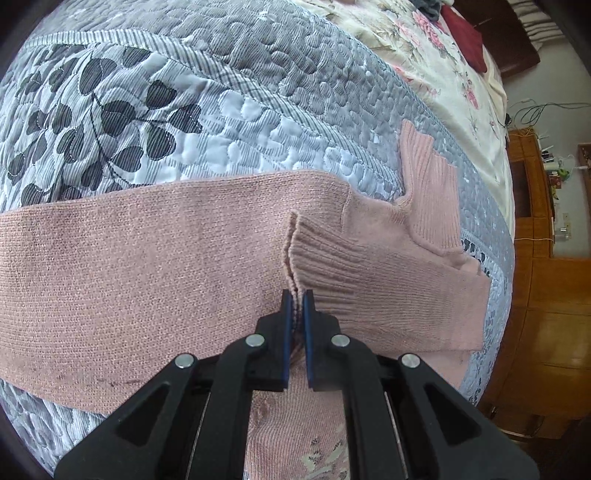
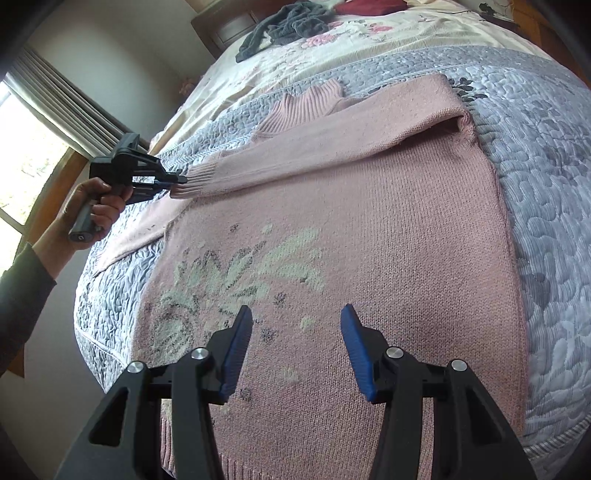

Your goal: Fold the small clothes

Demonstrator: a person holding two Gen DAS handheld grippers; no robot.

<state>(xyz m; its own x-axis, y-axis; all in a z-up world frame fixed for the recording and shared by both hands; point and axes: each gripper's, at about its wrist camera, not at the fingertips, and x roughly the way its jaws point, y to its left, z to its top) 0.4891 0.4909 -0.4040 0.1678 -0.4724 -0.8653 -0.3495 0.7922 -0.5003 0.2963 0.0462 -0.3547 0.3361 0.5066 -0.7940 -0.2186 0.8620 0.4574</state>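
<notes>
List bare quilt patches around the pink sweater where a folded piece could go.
Free: the grey quilt right of the pink sweater, and the strip between its collar and the floral sheet. Crowded: near the left tool, shut on the sleeve cuff, and the far end, with the dark garment. The right tool hovers open.

Left tool (image 2: 176, 180) pinches pink sweater (image 2: 369, 236) cuff (image 2: 201, 181).

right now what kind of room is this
Most likely a bedroom in a home: the pink sweater lies on a bed with a grey quilted bedspread and a floral duvet, beside a curtained window and wooden furniture.
</notes>
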